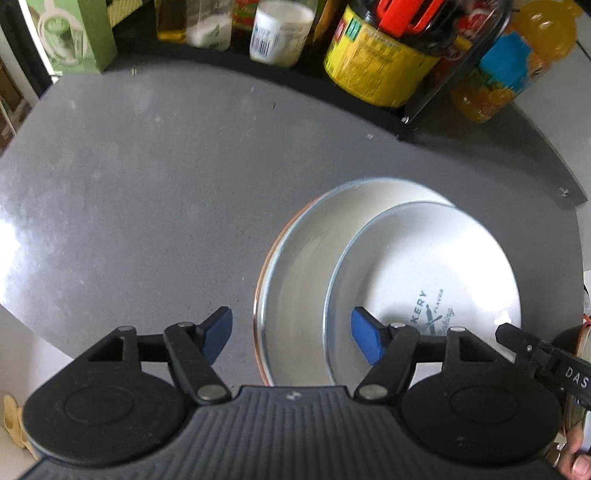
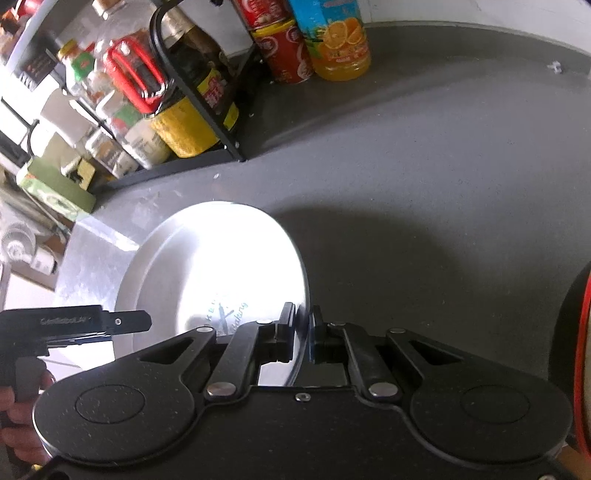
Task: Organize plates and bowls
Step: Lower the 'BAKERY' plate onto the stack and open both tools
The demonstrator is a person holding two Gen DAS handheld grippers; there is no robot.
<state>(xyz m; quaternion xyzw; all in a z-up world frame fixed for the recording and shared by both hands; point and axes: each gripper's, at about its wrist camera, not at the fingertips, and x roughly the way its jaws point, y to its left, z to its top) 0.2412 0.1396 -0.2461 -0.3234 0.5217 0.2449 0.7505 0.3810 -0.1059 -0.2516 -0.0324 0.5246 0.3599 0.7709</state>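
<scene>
A grey speckled surface (image 1: pixel 155 177) carries a stack of white plates (image 1: pixel 295 266) near its right front. Along the far edge stand a black rack (image 2: pixel 207 162) of bottles and jars, a red can (image 2: pixel 286 55) and an orange juice bottle (image 2: pixel 338 40).

Grey speckled countertop (image 1: pixel 155 177) fills the centre of both views, with bright glare at the left edge of the left wrist view. Along the top of the frame, a black wire rack (image 2: pixel 207 122) holds jars and bottles. An orange juice bottle (image 2: pixel 340 40) and red can (image 2: pixel 286 55) stand just right of it. White wall (image 2: pixel 480 11) at upper right.
</scene>
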